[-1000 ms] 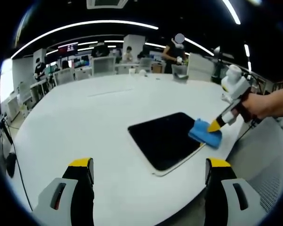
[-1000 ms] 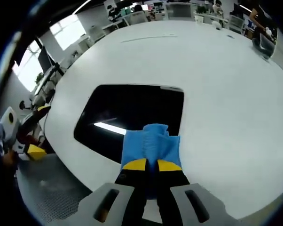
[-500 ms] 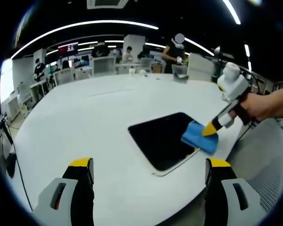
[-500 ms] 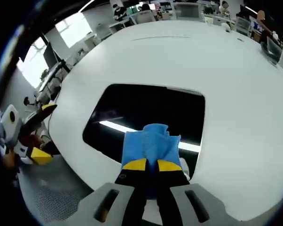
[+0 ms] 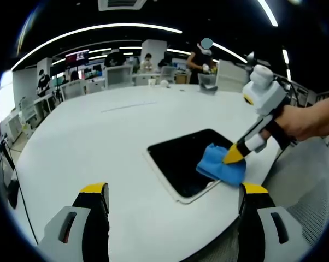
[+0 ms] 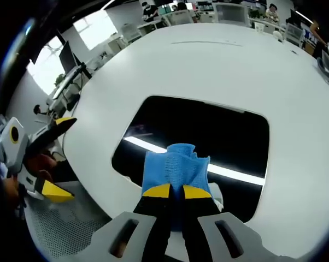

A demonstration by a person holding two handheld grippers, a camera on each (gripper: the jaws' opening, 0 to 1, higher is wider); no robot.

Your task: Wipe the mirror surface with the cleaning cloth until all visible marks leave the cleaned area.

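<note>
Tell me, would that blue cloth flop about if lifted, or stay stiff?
Probably floppy: the blue cloth bunches into soft folds where the right gripper pinches it. It looks light, a thin bundle resting on the mirror. It likely drags rather than slides freely, though grip cannot be judged.

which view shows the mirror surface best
The right gripper view: the mirror spreads wide and close, with the blue cloth over its near edge. The left gripper view shows it smaller and farther off.

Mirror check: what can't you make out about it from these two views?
- Marks on the mirror: right gripper view, glass reads black with ceiling-light streaks.
- Glass under the cloth: left gripper view, cloth covers it.
- Near mirror edge: right gripper view, right gripper and cloth block it.
</note>
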